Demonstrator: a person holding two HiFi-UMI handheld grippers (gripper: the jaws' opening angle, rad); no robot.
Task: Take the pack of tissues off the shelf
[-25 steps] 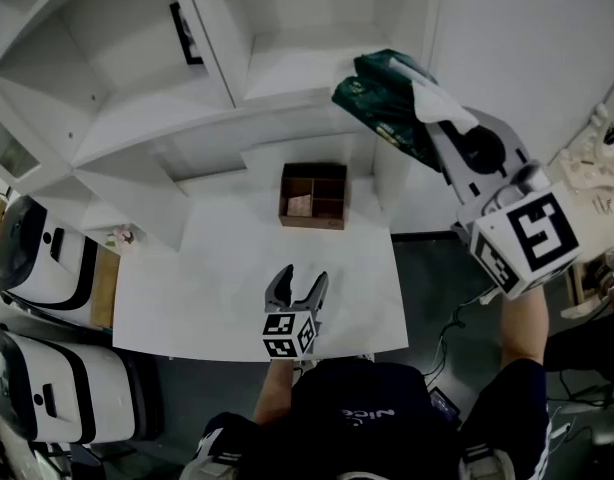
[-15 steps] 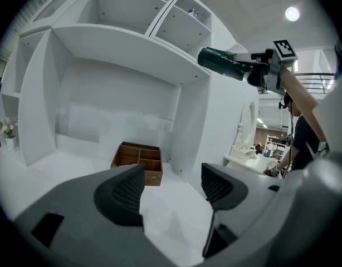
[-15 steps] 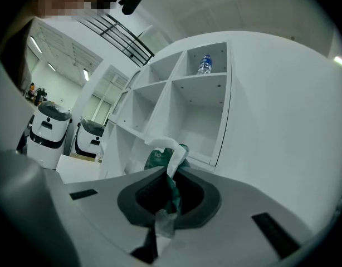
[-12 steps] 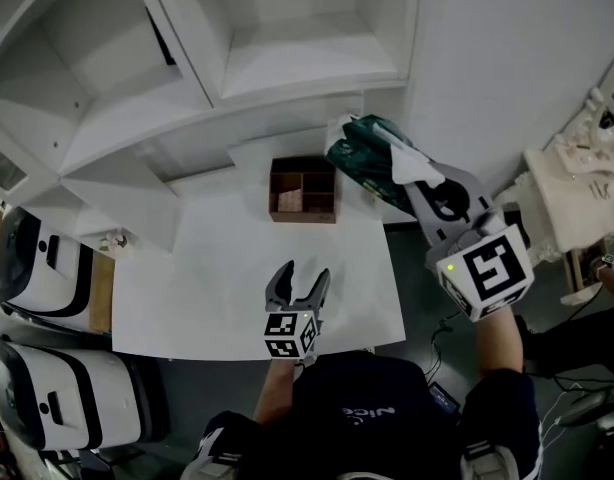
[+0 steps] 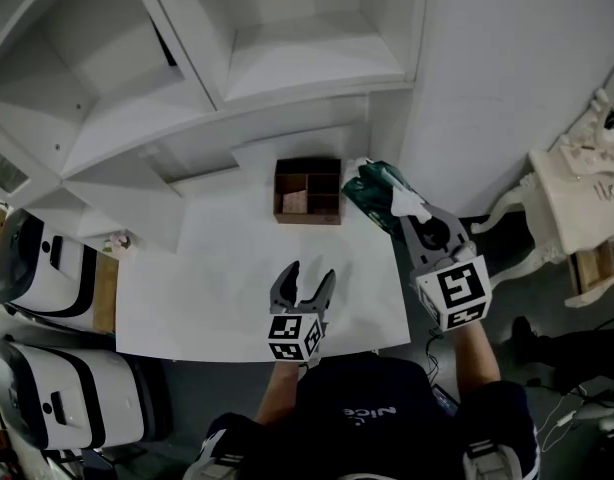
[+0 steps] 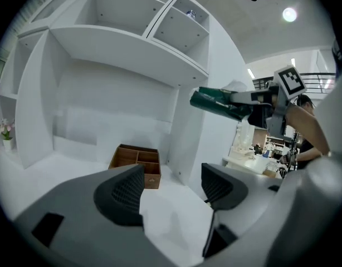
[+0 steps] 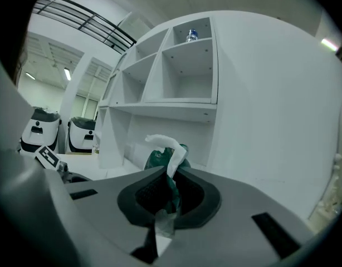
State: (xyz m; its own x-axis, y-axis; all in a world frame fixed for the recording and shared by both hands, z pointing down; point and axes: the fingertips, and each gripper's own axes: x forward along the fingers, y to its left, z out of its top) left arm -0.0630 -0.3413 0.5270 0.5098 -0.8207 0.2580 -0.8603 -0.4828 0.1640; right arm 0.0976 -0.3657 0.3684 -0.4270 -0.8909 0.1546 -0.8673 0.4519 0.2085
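The pack of tissues (image 5: 375,190) is dark green with a white tissue sticking out of it. My right gripper (image 5: 400,211) is shut on its near end and holds it in the air over the far right corner of the white table (image 5: 227,268), just right of the wooden box (image 5: 308,191). In the right gripper view the pack (image 7: 162,159) is pinched between the jaws of the gripper (image 7: 167,196). The left gripper view shows the pack (image 6: 215,101) held out at the upper right. My left gripper (image 5: 309,274) hovers open and empty over the table's near edge, its pads (image 6: 126,192) wide apart.
The white shelf unit (image 5: 287,58) stands behind the table; a small bottle (image 7: 192,35) sits in its top compartment. The divided wooden box (image 6: 136,161) rests at the table's back. White machines (image 5: 47,258) stand at the left, and an ornate white table (image 5: 577,188) at the right.
My right gripper has come down and in from shelf height with the tissue pack, to just beside the wooden box. The left gripper has stayed open in place.
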